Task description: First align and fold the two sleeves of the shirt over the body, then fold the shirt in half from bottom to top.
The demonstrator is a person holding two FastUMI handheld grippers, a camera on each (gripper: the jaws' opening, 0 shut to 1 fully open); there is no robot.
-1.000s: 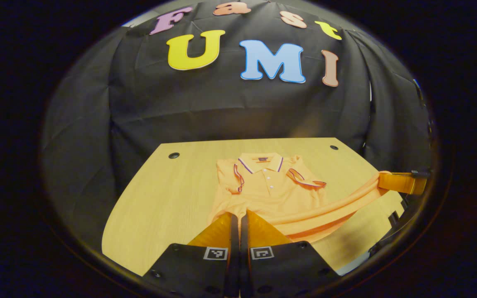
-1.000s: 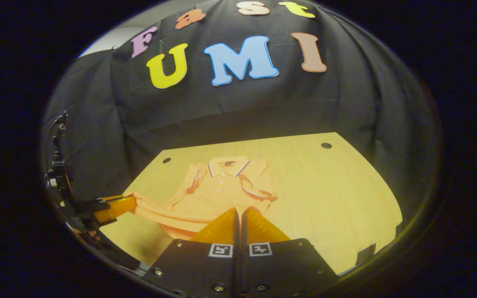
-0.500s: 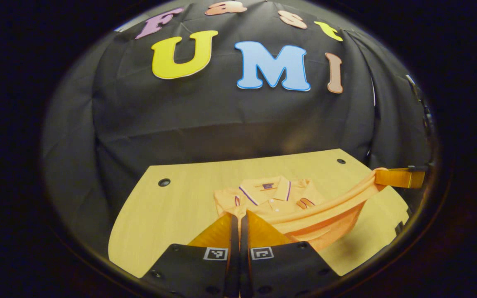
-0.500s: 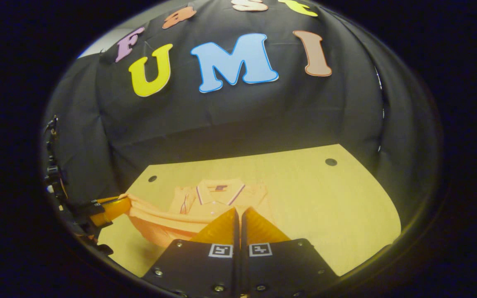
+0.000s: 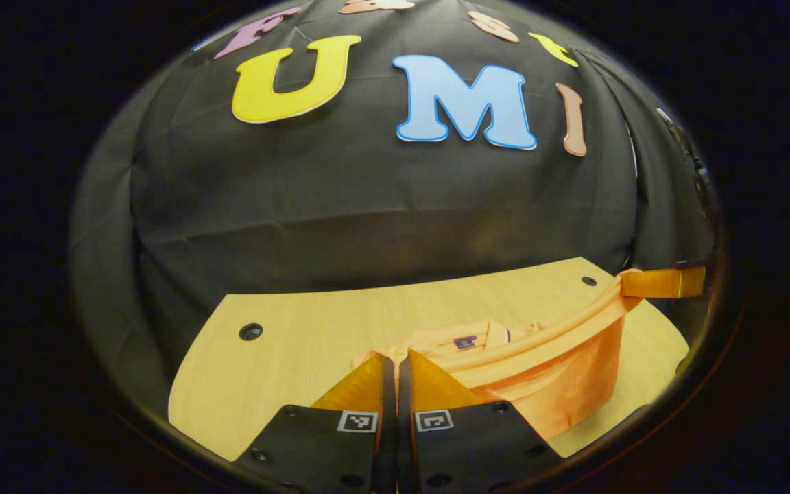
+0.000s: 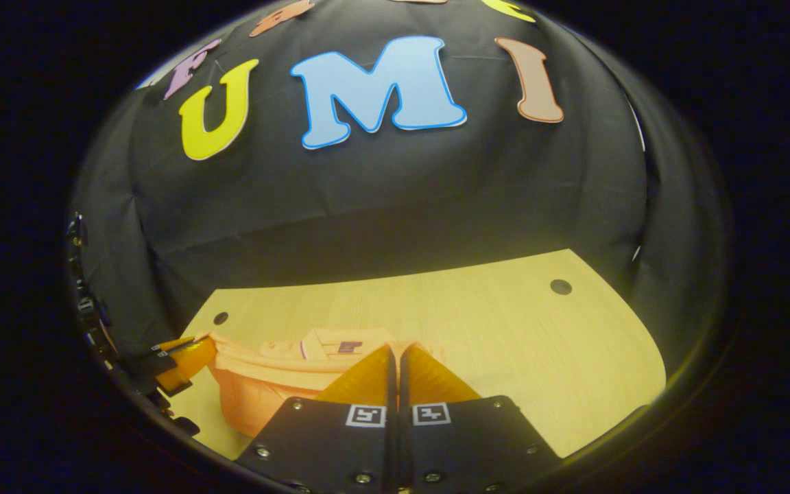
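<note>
An orange polo shirt [image 5: 559, 384] lies on the wooden table [image 5: 299, 343], its bottom hem lifted and stretched taut between both grippers. My left gripper [image 5: 396, 358] is shut on one hem corner. In the left gripper view, the right gripper [image 5: 662, 283] pinches the other corner at the far right. The collar [image 5: 467, 339] peeks over the raised hem. In the right gripper view, my right gripper [image 6: 396, 350] is shut on the shirt [image 6: 258, 398], and the left gripper [image 6: 186, 353] holds the hem at the left. The raised cloth hides the folded sleeves.
The table [image 6: 539, 343] has small round holes near its back corners [image 5: 251, 331] [image 6: 560, 286]. Bare wood stretches to the right of the shirt in the right gripper view. The black cloth wall hangs close behind the table's far edge.
Both grippers have carried the bottom hem forward and upward over the shirt's body toward the collar. The folded sleeves and buttons have gone out of sight behind the lifted cloth.
</note>
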